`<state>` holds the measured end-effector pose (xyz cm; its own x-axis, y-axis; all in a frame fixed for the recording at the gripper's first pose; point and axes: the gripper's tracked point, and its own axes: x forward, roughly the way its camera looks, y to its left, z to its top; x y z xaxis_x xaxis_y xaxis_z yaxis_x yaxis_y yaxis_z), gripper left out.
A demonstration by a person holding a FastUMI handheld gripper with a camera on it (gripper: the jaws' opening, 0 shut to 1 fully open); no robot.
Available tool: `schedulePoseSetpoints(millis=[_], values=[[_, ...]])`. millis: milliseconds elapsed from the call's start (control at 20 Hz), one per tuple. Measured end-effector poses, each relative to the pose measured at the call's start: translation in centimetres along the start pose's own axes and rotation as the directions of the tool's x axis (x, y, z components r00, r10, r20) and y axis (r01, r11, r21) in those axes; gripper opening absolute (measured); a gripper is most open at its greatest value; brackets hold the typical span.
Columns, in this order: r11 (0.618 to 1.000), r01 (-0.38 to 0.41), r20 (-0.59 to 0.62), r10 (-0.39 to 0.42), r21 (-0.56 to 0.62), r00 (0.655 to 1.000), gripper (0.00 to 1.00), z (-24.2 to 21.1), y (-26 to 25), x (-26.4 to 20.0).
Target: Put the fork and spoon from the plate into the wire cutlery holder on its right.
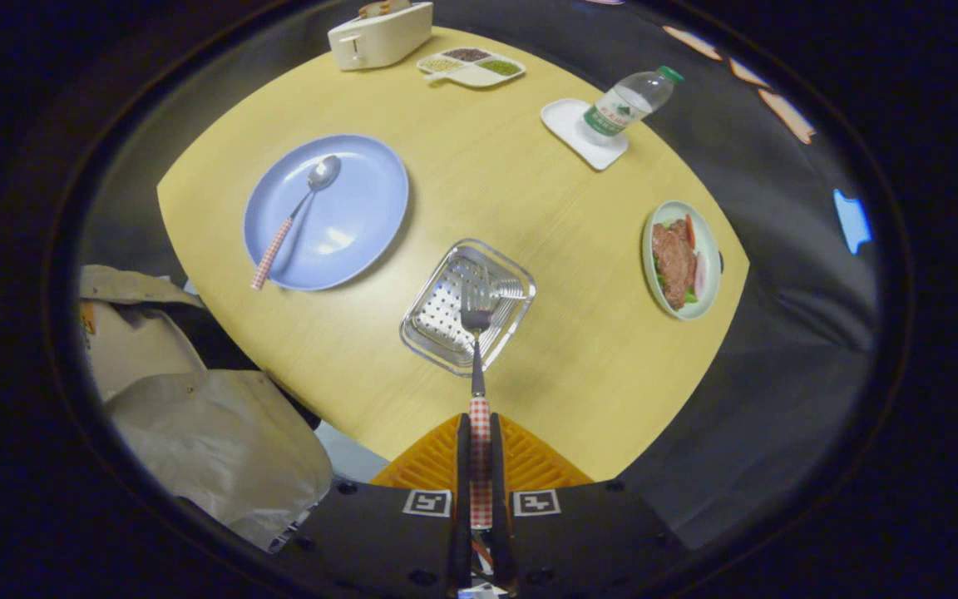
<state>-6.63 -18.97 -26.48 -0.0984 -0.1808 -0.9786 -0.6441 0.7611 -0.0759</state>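
Note:
My gripper (479, 441) is shut on the checked handle of the fork (476, 349), which points forward with its tines over the open top of the metal cutlery holder (437, 320). The holder stands on the yellow table just ahead of the fingers, and I look down into its perforated bottom. To its left lies the blue plate (362, 200). On the plate rests the spoon (300, 208), its bowl toward the far side and its checked handle reaching over the near rim.
A green plate of food (699, 249) sits to the right of the holder. Farther back are a water bottle (633, 101) on a white tray (566, 121), a divided dish (472, 66) and a toaster (379, 35). Crumpled bags (213, 424) lie below the table's left edge.

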Motion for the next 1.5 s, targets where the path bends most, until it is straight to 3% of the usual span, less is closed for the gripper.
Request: schedulePoseSetpoints(millis=[400, 800, 1000, 1150, 1300, 1500], values=[[0.996, -0.035, -0.12, 0.025, -0.086, 0.992, 0.13, 1.6, 0.2, 2.7], [0.996, -0.044, -0.118, 0.035, -0.072, 0.992, 0.16, 2.8, 0.0, 3.1], [0.999, -0.04, -0.061, 0.039, -0.029, 0.997, 0.21, 3.3, -0.1, 2.5], [0.997, -0.063, 0.031, 0.061, 0.053, 0.998, 0.45, 4.3, 0.3, 3.4], [0.98, -0.092, 0.192, 0.058, 0.175, 0.98, 0.68, 6.3, 0.5, 1.4], [0.963, -0.108, 0.445, -0.015, 0.248, 0.895, 0.99, 9.6, 0.9, -1.1]])
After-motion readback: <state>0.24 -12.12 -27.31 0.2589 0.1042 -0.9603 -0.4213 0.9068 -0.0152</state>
